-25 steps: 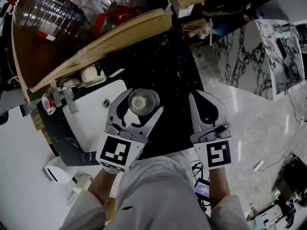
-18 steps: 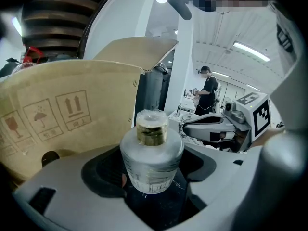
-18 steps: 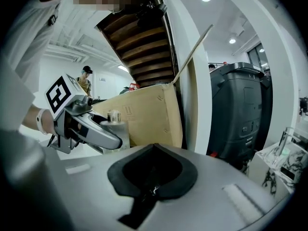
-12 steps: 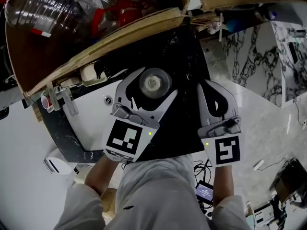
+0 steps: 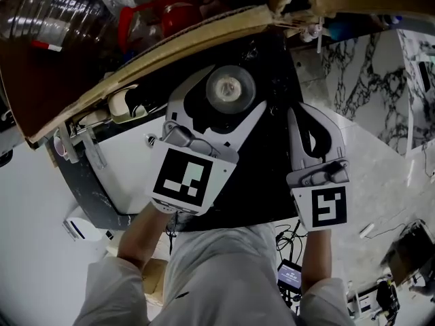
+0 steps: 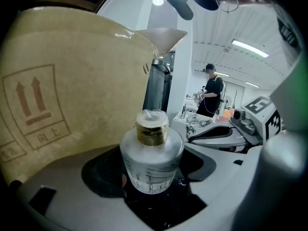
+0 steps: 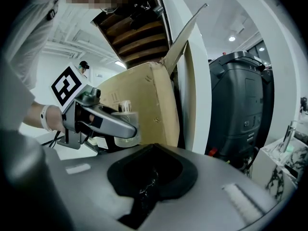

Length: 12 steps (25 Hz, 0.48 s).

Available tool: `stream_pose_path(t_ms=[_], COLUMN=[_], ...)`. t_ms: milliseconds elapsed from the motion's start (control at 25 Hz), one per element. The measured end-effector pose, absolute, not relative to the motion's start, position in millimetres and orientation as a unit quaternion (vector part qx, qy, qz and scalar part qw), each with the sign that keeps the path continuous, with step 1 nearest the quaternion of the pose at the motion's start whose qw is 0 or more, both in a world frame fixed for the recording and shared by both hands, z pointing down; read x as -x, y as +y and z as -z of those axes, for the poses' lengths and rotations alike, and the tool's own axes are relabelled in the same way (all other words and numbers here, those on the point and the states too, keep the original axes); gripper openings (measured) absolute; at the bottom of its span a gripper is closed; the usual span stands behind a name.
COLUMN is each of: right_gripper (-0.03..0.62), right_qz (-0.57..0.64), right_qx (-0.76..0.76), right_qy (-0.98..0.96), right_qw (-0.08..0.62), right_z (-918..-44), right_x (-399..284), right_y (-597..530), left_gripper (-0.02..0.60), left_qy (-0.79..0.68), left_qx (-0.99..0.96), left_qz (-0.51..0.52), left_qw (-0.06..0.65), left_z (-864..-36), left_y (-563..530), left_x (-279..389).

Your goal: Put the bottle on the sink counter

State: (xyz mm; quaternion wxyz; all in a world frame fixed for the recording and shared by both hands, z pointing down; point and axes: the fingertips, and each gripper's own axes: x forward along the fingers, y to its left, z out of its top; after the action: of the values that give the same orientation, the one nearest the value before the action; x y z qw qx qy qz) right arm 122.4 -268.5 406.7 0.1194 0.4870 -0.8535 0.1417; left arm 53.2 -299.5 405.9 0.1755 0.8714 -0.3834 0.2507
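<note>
Bottle (image 6: 151, 160) clamped upright betw. 2 jaws of left gripper (image 5: 231, 95), low over black sink counter (image 5: 272, 172), prob. for steady set-down. Parked right gripper (image 5: 309, 117) aside, jaws together, empty.

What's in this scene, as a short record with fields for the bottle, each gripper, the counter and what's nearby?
bottle: frosted glass, gold collar, upright
left gripper: shut on the bottle, above the counter
right gripper: jaws together, nothing between them
counter: black, speckled
sink: white, left of the counter
cardboard box: open, right behind the bottle
bottle resting on counter: cannot tell
</note>
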Motion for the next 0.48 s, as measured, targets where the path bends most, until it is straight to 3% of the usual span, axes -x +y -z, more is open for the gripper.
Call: stream_pose_path(t_ms=[480], right_gripper=[0.011], right_qz=[-0.138], right_qx=[-0.482], right_qy=[-0.856], right_qw=[0.127], right_z=[-433.1], right_x=[-128.6], right_y=[-289.1], left_gripper=[0.336], left_qy=[-0.395], left_qx=[-0.87], left_qz=[-0.256], left_qw=[0.148], left_z=[-444.6], left_y=[-322.0], left_x=[-62.4])
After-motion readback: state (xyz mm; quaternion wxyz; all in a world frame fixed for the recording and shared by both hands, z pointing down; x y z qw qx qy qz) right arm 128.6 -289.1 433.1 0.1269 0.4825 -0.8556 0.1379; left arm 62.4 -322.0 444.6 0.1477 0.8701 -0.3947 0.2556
